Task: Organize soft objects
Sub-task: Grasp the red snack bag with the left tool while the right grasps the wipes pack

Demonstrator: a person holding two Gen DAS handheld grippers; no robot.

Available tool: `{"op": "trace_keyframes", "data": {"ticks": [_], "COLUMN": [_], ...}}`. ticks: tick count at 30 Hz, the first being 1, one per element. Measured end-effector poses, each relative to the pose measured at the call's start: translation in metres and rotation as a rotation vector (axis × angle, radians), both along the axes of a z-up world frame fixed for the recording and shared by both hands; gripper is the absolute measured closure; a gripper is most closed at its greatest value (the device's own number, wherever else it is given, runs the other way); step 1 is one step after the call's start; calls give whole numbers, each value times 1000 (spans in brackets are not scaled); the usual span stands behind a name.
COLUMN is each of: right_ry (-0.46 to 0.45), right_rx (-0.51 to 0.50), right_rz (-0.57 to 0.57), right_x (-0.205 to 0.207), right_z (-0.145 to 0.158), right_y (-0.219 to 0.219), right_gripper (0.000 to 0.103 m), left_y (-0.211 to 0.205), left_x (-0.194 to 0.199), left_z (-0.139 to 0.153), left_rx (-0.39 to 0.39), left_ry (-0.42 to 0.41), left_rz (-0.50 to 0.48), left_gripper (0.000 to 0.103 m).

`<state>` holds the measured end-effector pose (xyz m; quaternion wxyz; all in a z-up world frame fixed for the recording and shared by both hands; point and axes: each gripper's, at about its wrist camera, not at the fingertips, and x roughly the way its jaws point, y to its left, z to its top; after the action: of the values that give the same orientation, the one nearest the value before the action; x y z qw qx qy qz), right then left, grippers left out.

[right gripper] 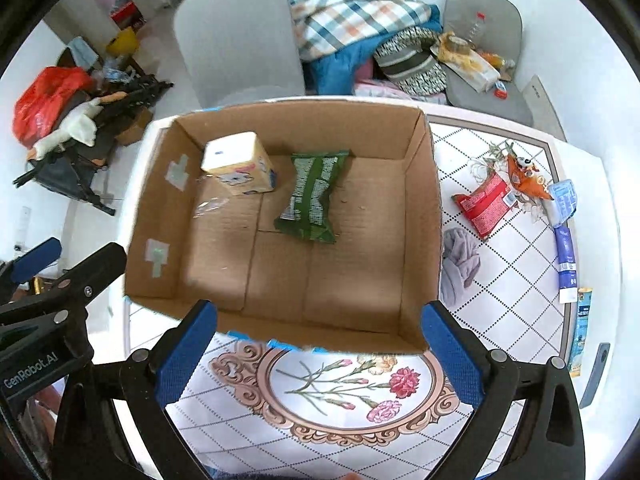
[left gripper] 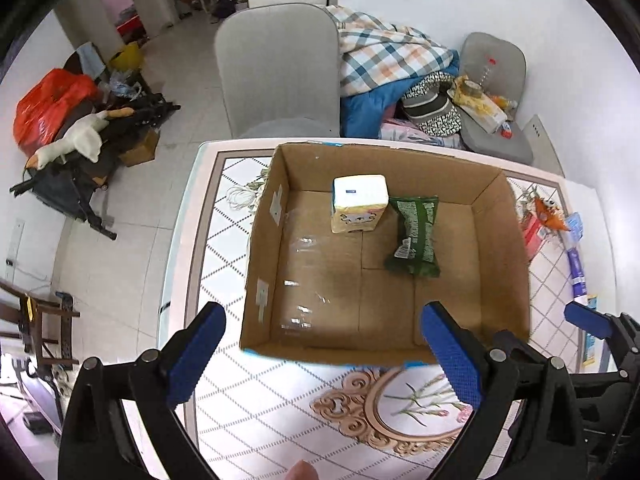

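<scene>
An open cardboard box (right gripper: 420, 216) sits on a patterned tabletop (right gripper: 500, 280), serving as the anchor of the scene. At the box's near-left corner the left gripper (left gripper: 324, 356) hovers above the tabletop, its blue-padded fingers (left gripper: 196, 356) spread wide apart and holding nothing. Inside the box, toward its far-left side, a pack of tissues (right gripper: 240, 164) stands on the cardboard floor; just to the right of it, near the middle of the box's far wall, lies a green snack packet (right gripper: 312, 196), close to the tissues. At the box's near edge the right gripper (right gripper: 320, 356) hangs with its fingers likewise wide apart and empty. Outside the box, against its right wall, a crumpled grey cloth (right gripper: 460, 264) rests on the tabletop. Farther right of the box lie a red packet (right gripper: 486, 204), an orange packet (right gripper: 528, 180) and a blue tube (right gripper: 566, 256) near the tabletop's far-right edge. Beyond the box's far wall stands a grey chair (right gripper: 236, 40), with a checked blanket (right gripper: 352, 8) heaped to its right.
</scene>
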<state>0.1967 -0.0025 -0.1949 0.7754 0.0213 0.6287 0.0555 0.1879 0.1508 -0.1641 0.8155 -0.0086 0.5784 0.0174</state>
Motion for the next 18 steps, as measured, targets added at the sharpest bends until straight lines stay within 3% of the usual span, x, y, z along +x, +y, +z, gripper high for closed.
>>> {"op": "trace_keyframes", "data": {"ticks": [8, 13, 18], "right_ry": [-23, -7, 32], "right_rx": [137, 152, 135], "right_rz": [-24, -111, -280], "right_x": [-18, -16, -3], "right_z": [38, 43, 26], "right_y": [-53, -133, -250], "right_gripper": [0, 0, 0], "left_y": [-55, -148, -269], "left_x": [-8, 15, 69], "left_z": [45, 55, 18], "left_rx": [6, 47, 71], "left_ry": [-36, -58, 43], "left_rz": [-35, -198, -406], "left_gripper": [3, 3, 3]}}
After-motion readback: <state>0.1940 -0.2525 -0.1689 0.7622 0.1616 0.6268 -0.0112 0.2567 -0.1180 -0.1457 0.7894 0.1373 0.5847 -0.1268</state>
